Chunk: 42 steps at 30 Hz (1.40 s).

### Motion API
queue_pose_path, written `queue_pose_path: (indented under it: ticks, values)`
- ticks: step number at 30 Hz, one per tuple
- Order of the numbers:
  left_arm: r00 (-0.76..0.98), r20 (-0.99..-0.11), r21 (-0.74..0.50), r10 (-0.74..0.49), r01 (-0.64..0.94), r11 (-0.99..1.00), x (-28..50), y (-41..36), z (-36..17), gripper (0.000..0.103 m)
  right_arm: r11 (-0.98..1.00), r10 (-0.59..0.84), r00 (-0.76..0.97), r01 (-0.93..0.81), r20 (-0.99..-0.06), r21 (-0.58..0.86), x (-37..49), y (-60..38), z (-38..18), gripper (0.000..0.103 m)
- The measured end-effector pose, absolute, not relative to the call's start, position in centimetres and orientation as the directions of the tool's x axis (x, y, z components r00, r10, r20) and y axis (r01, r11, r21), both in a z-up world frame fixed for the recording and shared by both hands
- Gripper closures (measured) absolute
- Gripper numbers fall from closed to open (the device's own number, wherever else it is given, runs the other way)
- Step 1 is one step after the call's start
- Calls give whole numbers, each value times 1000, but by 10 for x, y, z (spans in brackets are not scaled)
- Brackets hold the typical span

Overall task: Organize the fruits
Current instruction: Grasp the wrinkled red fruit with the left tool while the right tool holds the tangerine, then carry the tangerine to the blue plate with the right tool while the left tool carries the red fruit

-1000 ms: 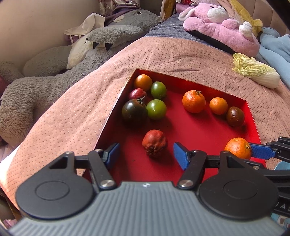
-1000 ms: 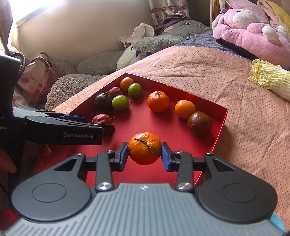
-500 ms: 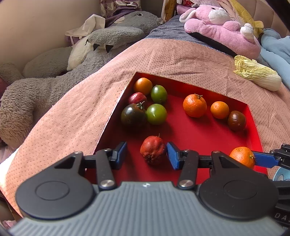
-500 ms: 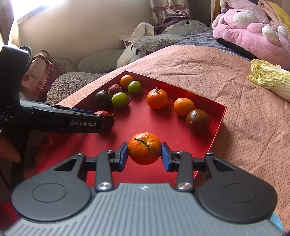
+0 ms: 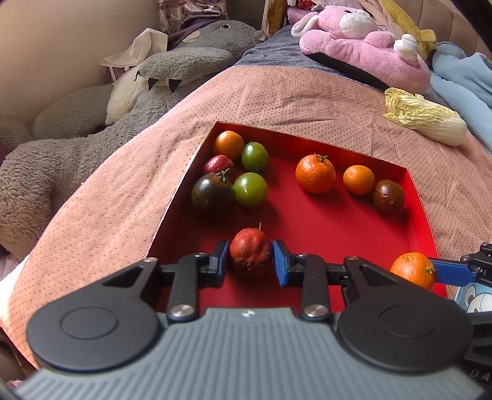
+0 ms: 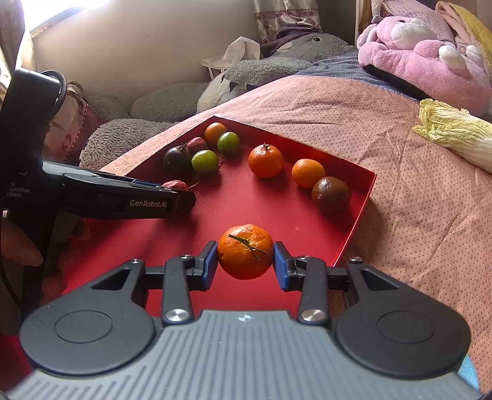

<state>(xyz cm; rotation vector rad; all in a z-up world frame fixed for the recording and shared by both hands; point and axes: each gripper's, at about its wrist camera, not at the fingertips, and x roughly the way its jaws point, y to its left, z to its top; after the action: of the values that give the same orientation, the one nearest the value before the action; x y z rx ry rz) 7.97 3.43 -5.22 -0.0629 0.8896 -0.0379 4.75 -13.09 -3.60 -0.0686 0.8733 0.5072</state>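
While the red tray (image 5: pixel 418 197) sits on the pink bedspread (image 5: pixel 123 190), it holds 2 loose tangerines, 2 green tomatoes, dark fruits. L gripper (image 5: pixel 250 257) jaws just closed, now clamped on the wrinkled red fruit (image 5: pixel 249 252) at tray's near-left. R gripper (image 6: pixel 245 260) grips a tangerine (image 6: pixel 245 250) over tray's near-right. Tray's near edge hidden behind gripper bodies; red fruit mostly blocked in right wrist view.

Soft daylight fills both views, brightest at the window (image 6: pixel 66 18) in the right wrist view's upper left corner, where it blows out to white glare. Fruit casts soft shadows on the red tray (image 5: pixel 323 221). Focus is sharp throughout; fisheye distortion bends the bed (image 5: pixel 276 101) and darkens the frame corners.
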Motion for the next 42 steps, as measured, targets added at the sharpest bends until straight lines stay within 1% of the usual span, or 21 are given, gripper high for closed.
queue_pose_path:
  ticks: [28, 42]
  values:
    - [667, -745, -49, -34, -3, 999, 52, 26, -38, 69, 857, 413, 526, -501, -743, 121, 2, -136, -17, 59]
    - [699, -715, -44, -21, -15, 999, 32, 17, -26, 69, 847, 425, 524, -517, -738, 122, -18, -142, -14, 59]
